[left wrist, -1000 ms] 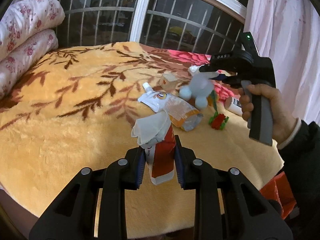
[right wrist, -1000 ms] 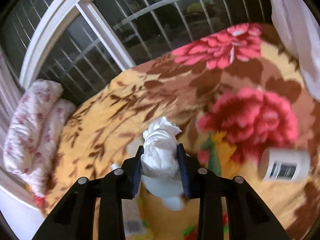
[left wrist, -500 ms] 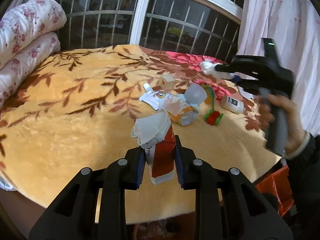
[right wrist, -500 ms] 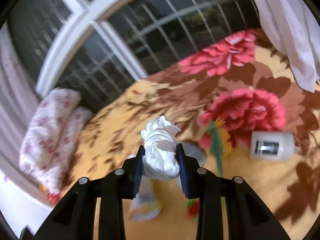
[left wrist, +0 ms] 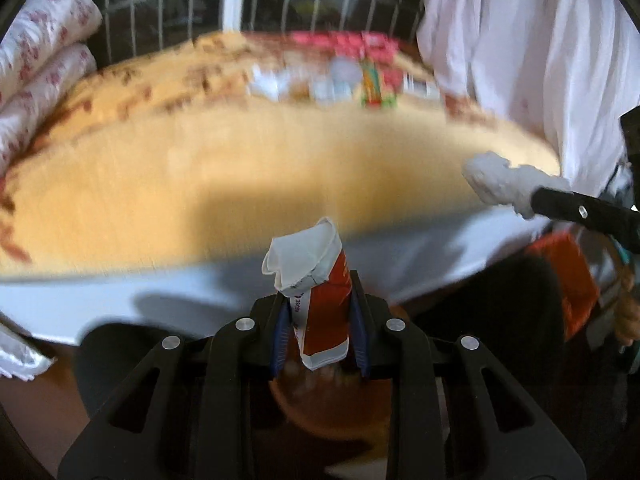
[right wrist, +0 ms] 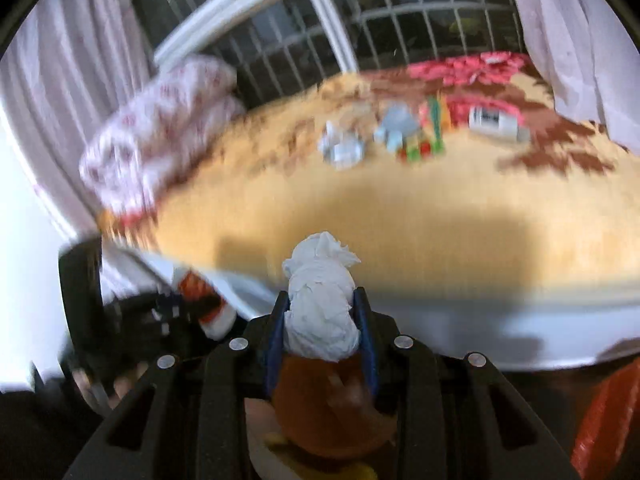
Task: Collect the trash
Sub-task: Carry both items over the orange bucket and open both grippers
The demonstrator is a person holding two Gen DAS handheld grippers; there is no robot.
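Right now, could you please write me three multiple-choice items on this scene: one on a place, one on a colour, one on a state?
1. Where do the small leftover items lie?
A. far across the yellow floral blanket, near the window
B. on the floor
C. on the folded pillows

2. What colours is the crumpled carton in the left gripper?
A. green and black
B. red and white
C. blue and yellow

3. What state is the right gripper in?
A. wide open and empty
B. shut on nothing
C. shut on a crumpled white tissue wad

Answers:
1. A, the blurred cluster sits on the blanket's far side below the barred window.
2. B, its body is red with white folded ends.
3. C, both blue pads press the wad's sides.
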